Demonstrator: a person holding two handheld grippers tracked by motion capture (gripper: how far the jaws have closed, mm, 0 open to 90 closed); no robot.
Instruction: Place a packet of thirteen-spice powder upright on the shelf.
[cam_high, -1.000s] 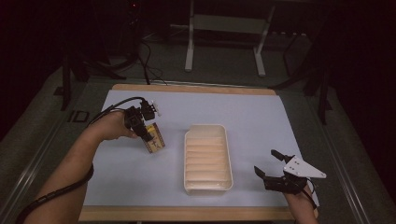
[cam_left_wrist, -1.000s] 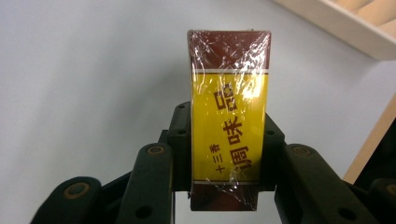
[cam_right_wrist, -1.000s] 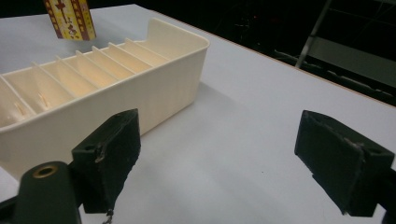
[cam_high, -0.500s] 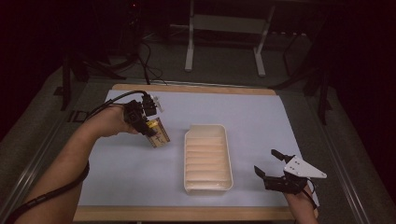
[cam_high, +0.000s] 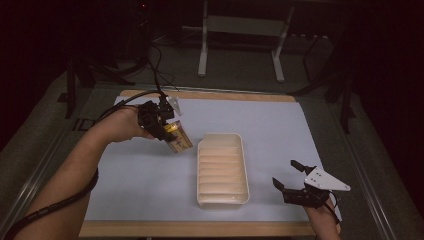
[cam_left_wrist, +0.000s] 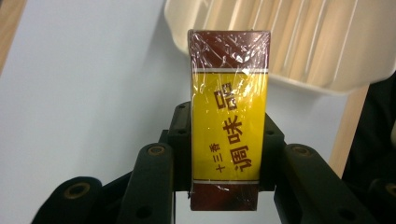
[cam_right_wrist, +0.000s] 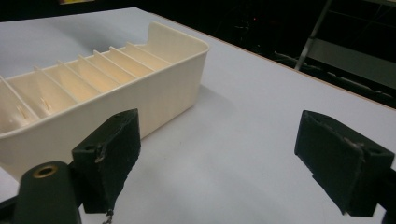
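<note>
A yellow and dark red box (cam_left_wrist: 228, 121) wrapped in clear film, printed with dark characters, is clamped between the jaws of my left gripper (cam_high: 167, 131), which is shut on it. The box (cam_high: 178, 138) hangs above the table just left of the cream ribbed tray (cam_high: 222, 170), near its far left corner. The tray's rim (cam_left_wrist: 299, 81) appears beyond the box in the left gripper view. My right gripper (cam_high: 292, 176) stands open near the table's front right, to the right of the tray (cam_right_wrist: 154, 100), nothing between its fingers (cam_right_wrist: 109, 156).
The tray has several narrow slots divided by ribs. A pale blue mat (cam_high: 270, 125) covers the table, with a wooden edge (cam_high: 200, 229) at the front. Dark stands and cables (cam_high: 150, 55) lie beyond the far edge.
My left gripper has carried the box slightly right and toward the tray's far left corner. The right gripper has stayed where it was, still open.
</note>
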